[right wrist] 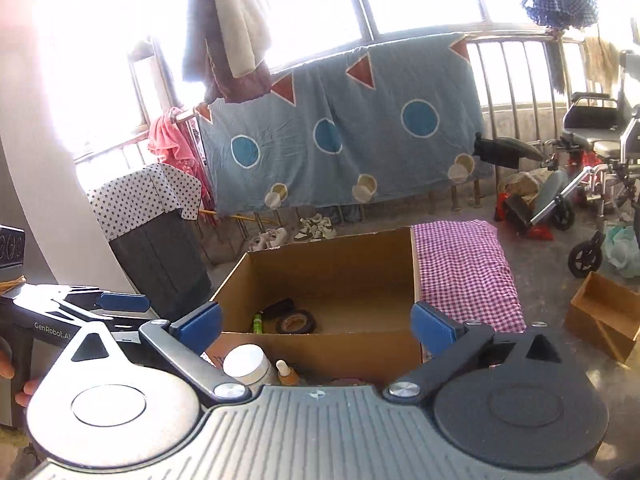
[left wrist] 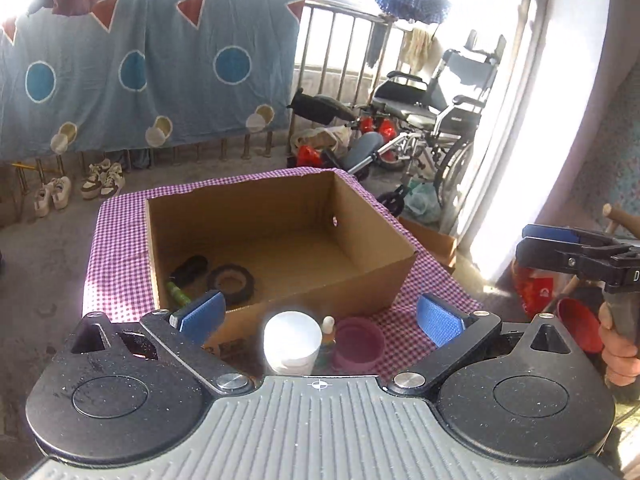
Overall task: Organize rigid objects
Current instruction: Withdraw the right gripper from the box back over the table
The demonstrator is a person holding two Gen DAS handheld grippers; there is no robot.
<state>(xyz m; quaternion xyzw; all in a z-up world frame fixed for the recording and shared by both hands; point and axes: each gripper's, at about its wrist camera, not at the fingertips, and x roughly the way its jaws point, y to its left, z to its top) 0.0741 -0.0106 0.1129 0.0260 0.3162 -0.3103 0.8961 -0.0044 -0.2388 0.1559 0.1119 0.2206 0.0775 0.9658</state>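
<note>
Left wrist — left gripper (left wrist: 320,316) agape, tilted down

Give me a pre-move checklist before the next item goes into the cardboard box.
1. Left gripper open, nothing between its pads: ok.
2. Right gripper open and empty: ok.
3. Open brown cardboard box has bare floor free: ok.
4. Black tape roll and green tube already inside the box: ok.
5. White round-lidded jar, small dropper bottle and pink plastic cup waiting outside on the checked cloth: ok.
6. Jar lid tight: cannot tell.
</note>
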